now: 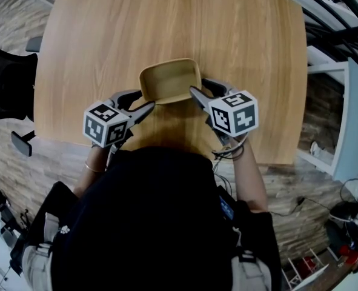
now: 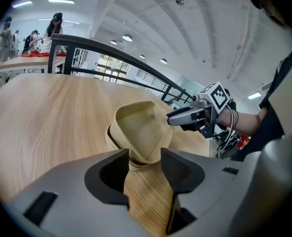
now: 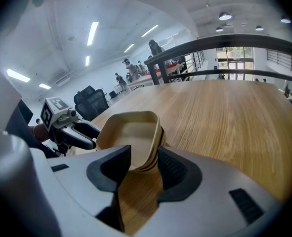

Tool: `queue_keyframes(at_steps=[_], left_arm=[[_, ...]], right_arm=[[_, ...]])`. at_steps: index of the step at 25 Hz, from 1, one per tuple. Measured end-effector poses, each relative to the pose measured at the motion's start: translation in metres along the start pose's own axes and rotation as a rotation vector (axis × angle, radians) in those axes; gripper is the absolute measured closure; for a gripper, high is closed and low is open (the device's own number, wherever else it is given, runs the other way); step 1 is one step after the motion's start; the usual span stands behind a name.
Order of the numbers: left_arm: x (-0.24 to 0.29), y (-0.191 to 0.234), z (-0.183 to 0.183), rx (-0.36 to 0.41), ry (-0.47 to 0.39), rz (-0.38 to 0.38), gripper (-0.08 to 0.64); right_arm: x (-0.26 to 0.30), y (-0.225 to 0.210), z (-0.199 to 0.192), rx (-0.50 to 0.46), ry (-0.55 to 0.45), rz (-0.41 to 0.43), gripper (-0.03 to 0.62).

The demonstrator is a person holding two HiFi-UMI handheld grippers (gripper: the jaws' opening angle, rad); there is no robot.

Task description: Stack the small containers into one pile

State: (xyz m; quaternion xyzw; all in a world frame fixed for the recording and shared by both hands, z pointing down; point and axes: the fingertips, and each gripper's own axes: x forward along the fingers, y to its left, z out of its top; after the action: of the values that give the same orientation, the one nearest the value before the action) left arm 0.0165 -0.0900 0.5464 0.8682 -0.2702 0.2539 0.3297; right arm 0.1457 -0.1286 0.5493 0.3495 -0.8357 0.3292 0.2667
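Observation:
A pile of nested tan containers (image 1: 169, 80) sits near the front middle of the wooden table (image 1: 94, 53), its layered rims showing at one corner. My left gripper (image 1: 143, 109) holds the pile's near left corner. In the left gripper view the tan containers (image 2: 138, 127) are pinched between the jaws of the left gripper (image 2: 145, 157). My right gripper (image 1: 197, 96) is at the near right corner. In the right gripper view the containers (image 3: 128, 135) sit between the jaws of the right gripper (image 3: 144, 159), touching both. The pile looks slightly tilted.
A black office chair (image 1: 6, 83) stands off the table's left side and a white shelf unit (image 1: 333, 114) off its right. The table's front edge runs just below the grippers. A dark railing (image 2: 111, 53) and people at far tables show in the background.

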Motion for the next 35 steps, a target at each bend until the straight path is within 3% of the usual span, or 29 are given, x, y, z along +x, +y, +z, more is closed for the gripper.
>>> queue_keyframes(at_steps=[5, 9, 12, 18, 21, 22, 35], left_arm=[[-0.01, -0.001, -0.003, 0.005, -0.017, 0.001, 0.353], [-0.026, 0.01, 0.011, 0.032, -0.074, 0.06, 0.353], [-0.035, 0.021, 0.034, 0.078, -0.122, 0.105, 0.353], [-0.025, 0.029, 0.069, 0.215, -0.128, 0.158, 0.354], [-0.015, 0.03, 0.07, 0.256, -0.108, 0.169, 0.354], [-0.012, 0.031, 0.069, 0.267, -0.098, 0.173, 0.354], [-0.005, 0.037, 0.059, 0.235, -0.105, 0.174, 0.448]], right_arm=[[-0.008, -0.001, -0.001, 0.012, -0.031, -0.025, 0.419], [-0.019, -0.007, 0.008, 0.015, -0.079, -0.062, 0.419], [-0.026, -0.014, 0.021, -0.003, -0.128, -0.107, 0.419], [-0.027, -0.017, 0.053, -0.075, -0.193, -0.151, 0.423], [-0.023, -0.017, 0.067, -0.107, -0.222, -0.186, 0.517], [-0.02, -0.017, 0.069, -0.118, -0.225, -0.192, 0.521], [-0.005, -0.015, 0.059, -0.135, -0.169, -0.175, 0.541]])
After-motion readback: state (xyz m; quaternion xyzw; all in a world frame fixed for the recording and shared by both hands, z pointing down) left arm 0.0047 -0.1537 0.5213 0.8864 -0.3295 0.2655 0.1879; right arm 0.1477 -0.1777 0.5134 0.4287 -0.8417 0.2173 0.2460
